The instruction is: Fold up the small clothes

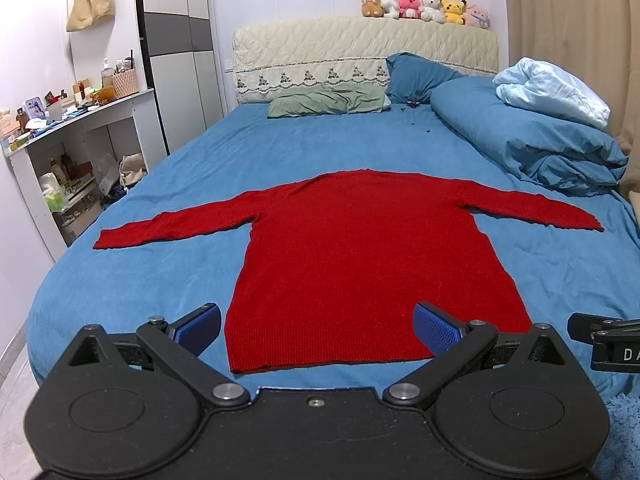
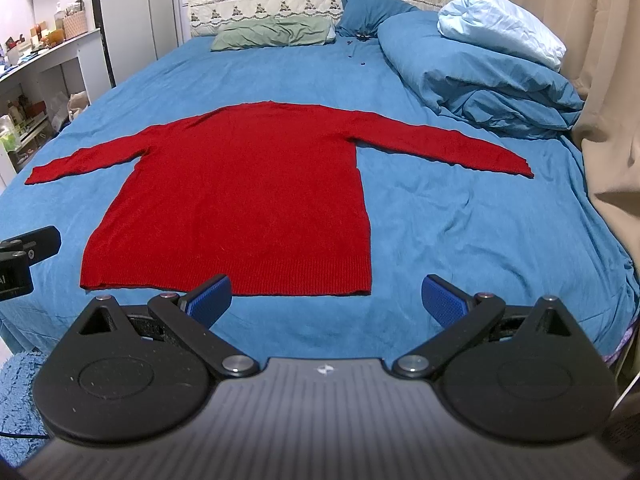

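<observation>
A red knit sweater (image 1: 352,248) (image 2: 248,196) lies flat on the blue bed sheet (image 1: 160,280) (image 2: 460,232), both sleeves spread out to the sides and its hem nearest to me. My left gripper (image 1: 316,330) hovers open above the hem, toward its left half, with nothing between its blue pads. My right gripper (image 2: 326,300) is open too, just short of the hem's right corner, and holds nothing. The edge of the right gripper shows at the right of the left wrist view, and the left one at the left of the right wrist view.
A rolled blue duvet (image 1: 532,140) with a pale blue blanket (image 1: 556,92) lies at the bed's far right. Pillows (image 1: 328,102) rest against the quilted headboard (image 1: 360,52), plush toys (image 1: 424,8) on top. A cluttered white shelf (image 1: 72,152) stands left; beige curtains (image 2: 600,100) hang right.
</observation>
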### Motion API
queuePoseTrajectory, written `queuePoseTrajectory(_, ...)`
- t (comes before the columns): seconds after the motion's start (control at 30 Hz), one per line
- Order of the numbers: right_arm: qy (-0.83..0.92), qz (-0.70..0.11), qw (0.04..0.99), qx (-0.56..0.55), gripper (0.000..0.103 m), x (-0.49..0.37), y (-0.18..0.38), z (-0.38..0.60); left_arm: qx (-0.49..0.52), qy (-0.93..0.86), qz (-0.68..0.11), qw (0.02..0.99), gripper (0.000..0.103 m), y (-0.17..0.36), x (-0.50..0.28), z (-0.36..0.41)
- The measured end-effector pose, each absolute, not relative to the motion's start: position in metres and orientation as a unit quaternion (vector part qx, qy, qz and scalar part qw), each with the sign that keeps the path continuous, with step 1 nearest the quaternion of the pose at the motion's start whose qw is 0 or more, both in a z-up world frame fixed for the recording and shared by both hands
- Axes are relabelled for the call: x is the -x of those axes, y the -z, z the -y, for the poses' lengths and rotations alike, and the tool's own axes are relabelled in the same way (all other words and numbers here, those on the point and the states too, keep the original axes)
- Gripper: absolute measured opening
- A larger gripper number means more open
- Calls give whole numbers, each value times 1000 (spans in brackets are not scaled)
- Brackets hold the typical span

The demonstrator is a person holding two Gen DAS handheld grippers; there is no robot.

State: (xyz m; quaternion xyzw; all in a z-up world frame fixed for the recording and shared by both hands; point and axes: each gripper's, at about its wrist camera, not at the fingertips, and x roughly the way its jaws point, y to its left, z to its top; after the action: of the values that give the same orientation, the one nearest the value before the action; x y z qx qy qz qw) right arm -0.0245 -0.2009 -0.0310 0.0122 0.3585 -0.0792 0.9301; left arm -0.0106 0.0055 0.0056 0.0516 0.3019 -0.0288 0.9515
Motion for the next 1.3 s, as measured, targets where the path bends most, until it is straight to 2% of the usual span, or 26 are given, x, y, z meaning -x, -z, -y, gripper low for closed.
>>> queuePoseTrajectory(0.4, 74, -351, 934, -13, 103, 27, 19, 203, -39, 38, -295, 954, 103, -13, 12, -6)
queuePoseTrajectory(0.6, 84, -331, 940, -31, 103, 18, -2, 221, -38, 57, -261, 963, 103, -45, -9, 2)
queuePoseTrajectory(0.77, 114, -306, 944, -48, 103, -9, -22, 263, -43, 85, -235, 967, 103, -78, -62, 25)
queuePoseTrajectory(0.93, 152, -293, 942, -56, 103, -55, -29, 324, -60, 107, -232, 965, 103, -89, -135, 65)
queuePoseTrajectory(1.1, 172, -284, 939, -95, 103, -101, -17, 400, -73, 136, -253, 955, 103, -70, -211, 109)
queuePoseTrajectory(1.3, 185, -287, 925, -165, 103, -156, 41, 481, -75, 154, -292, 941, 103, -22, -301, 162)
